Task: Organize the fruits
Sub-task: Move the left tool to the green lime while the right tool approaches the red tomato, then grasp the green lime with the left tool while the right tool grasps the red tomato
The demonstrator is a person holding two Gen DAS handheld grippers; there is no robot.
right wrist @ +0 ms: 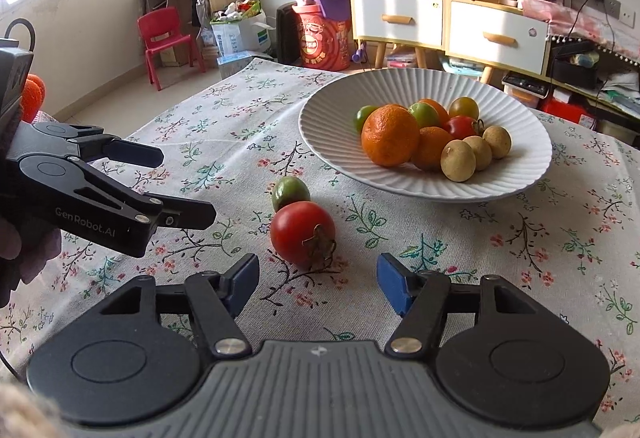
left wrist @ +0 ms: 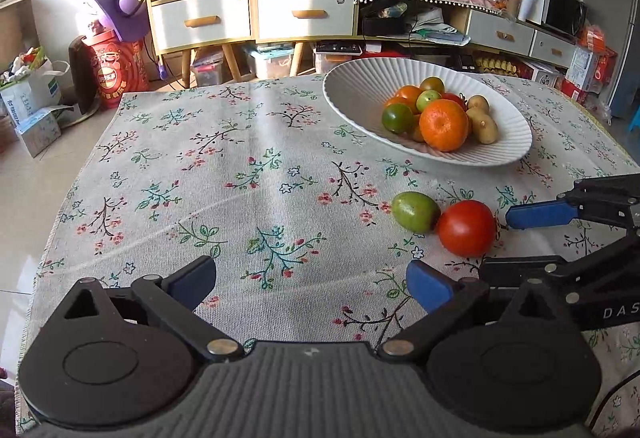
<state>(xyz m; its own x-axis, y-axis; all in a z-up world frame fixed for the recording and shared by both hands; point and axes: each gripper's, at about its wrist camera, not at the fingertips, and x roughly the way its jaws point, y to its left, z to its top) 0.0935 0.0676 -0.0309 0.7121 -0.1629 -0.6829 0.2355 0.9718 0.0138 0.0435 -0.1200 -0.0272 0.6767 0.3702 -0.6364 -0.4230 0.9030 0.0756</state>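
"GenRobot.AI" stands in pale letters on the black side arm of the left tongs (right wrist: 188, 186) — right wrist view. In the left wrist view, the right tongs (left wrist: 460, 246) show only "DAS" — cut off at the frame edge. Box and bucket labels are too small to read.

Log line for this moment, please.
left hand-held gripper: open, empty | right hand-held gripper: open, nearing red tomato | green fruit: on cloth beside it

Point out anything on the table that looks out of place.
Two fruits lie loose on the tablecloth, outside the white bowl that holds the rest: a red tomato and a small green fruit, touching each other just in front of the bowl. Nothing looks spilled or damaged.
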